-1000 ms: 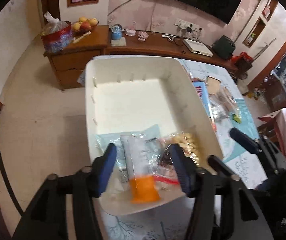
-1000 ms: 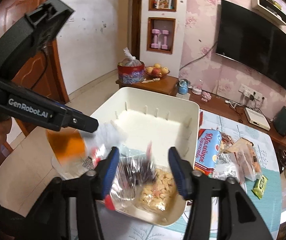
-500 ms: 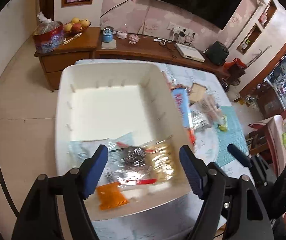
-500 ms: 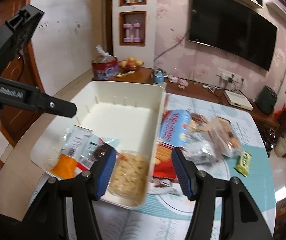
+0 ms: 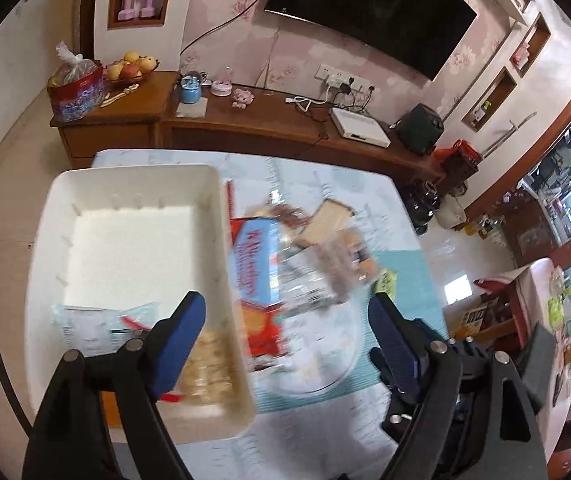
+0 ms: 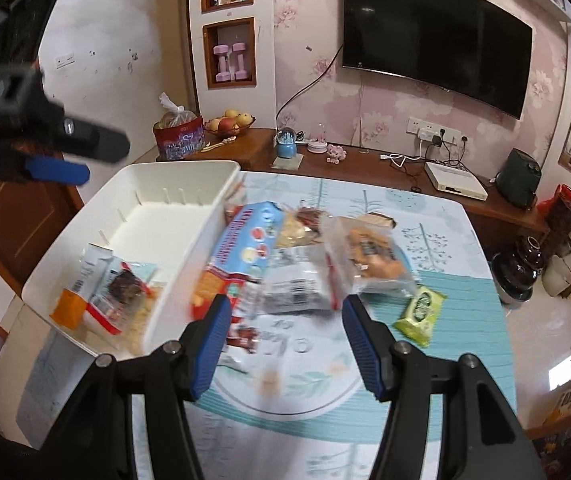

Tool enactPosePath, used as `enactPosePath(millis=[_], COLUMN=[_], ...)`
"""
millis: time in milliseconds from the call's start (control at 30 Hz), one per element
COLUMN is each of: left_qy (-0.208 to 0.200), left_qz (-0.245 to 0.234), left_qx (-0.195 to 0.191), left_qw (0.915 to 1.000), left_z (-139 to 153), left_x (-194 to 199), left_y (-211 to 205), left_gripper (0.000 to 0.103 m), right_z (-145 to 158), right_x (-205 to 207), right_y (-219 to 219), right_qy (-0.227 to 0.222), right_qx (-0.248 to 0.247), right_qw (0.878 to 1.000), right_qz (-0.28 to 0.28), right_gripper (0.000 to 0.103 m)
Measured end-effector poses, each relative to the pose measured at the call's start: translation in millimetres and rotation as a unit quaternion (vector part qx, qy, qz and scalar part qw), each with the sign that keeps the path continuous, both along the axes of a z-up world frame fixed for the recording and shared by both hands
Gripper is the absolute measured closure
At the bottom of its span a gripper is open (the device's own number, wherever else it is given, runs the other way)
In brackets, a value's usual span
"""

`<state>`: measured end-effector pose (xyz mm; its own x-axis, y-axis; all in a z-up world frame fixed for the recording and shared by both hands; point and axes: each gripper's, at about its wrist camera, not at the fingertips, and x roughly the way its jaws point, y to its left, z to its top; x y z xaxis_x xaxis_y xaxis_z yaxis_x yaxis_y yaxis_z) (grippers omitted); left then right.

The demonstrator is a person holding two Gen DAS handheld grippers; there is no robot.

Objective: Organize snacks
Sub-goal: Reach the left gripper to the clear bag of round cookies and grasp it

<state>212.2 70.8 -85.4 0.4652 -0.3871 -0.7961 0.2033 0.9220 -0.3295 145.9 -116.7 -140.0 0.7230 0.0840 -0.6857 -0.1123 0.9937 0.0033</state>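
Left tool (image 5: 285, 320): jaws just widened, empty, above white bin (image 5: 133, 184). Right tool (image 6: 285, 312): wide, empty; snack packets (image 6: 305, 280) ahead on table (image 6: 445, 320).

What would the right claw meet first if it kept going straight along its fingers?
Probably the clear packet with the black-and-white label, at the near edge of the snack pile beside the white bin. The right claw is open and empty; blur makes depth uncertain.

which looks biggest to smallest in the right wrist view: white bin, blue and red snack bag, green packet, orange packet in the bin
1. white bin
2. blue and red snack bag
3. green packet and orange packet: these look about alike, and blur makes ranking them unsure.
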Motion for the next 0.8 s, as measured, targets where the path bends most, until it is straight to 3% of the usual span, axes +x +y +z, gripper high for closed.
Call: enactPosePath(millis=[267,533,700,800], left_qy=[0.028,0.113,0.142,0.152], left_qz=[0.006,0.022,0.032,0.030], left_qx=[-0.018,-0.042,-0.032,-0.023], left_qw=[0.9994,0.9925,0.9889,0.9876], left_z=[-13.9,-66.1,-98.7,-114.4], left_x=[15.6,44.2,61.2,70.9], left_y=[-63.0,-103.8,-124.1,-136.6], left_gripper=[0.012,0.011,0.011,0.011], right_z=[-13.9,-43.3,-64.5,-76.2], right_x=[15.3,38.8,51.3,59.2], right_y=[-61.4,-109.2,-128.6,-138.3], right_qy=[0.029,0.082,0.106,0.114], right_qx=[0.002,0.008,0.012,0.038], right_qw=[1.000,0.996,0.992,0.990], right_qz=[-0.003,-0.038,-0.062,-0.069], right_gripper=[0.045,0.045,0.045,0.045])
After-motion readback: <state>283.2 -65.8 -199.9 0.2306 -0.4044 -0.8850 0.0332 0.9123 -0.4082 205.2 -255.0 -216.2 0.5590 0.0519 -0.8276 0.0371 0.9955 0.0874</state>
